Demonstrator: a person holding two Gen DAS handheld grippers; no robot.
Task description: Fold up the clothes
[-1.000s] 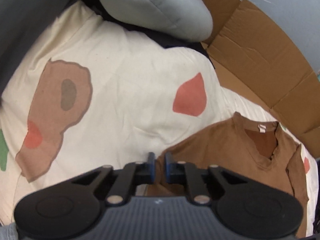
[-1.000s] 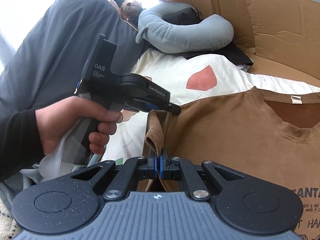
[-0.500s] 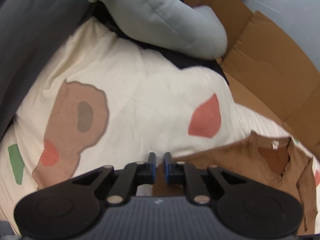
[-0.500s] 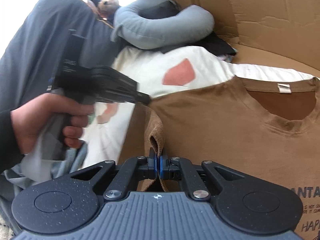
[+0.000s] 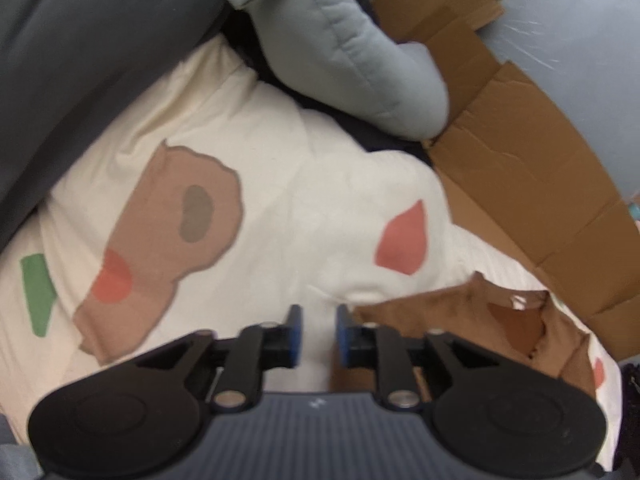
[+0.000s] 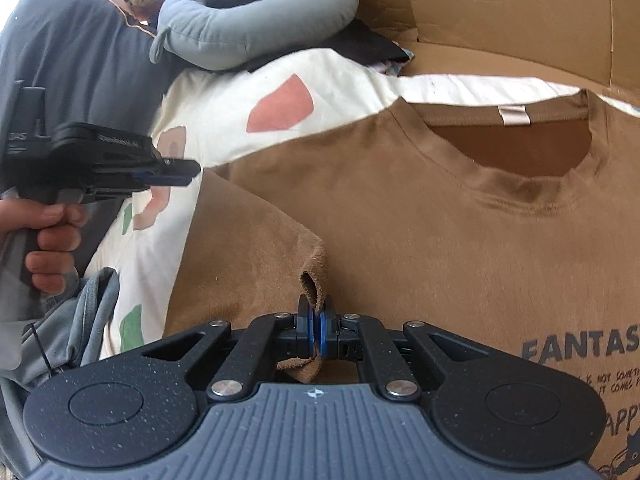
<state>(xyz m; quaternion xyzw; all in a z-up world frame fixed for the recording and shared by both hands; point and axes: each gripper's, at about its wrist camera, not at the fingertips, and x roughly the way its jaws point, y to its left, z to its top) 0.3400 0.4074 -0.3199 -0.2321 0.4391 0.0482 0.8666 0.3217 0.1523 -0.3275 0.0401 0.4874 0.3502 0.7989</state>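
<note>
You are folding the left sleeve in over the brown T-shirt [image 6: 420, 216] lying on the patterned bedspread [image 5: 304, 216], your right gripper [image 6: 316, 320] pinching its edge while your left gripper [image 5: 316, 332] is opening with nothing between its jaws, so next lay the sleeve flat and let go.

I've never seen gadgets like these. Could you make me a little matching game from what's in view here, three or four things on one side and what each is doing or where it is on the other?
Things:
1. left gripper
2. right gripper
3. brown T-shirt with dark lettering
4. grey curved cushion

States or places:
A. lies spread on the cream patterned bedsheet
B. clamped on a fold of brown cloth
C. rests at the far end, against the flattened brown cardboard
D. jaws opening, nothing between them

Pairs: 1-D, 2-B, 3-A, 4-C
</note>
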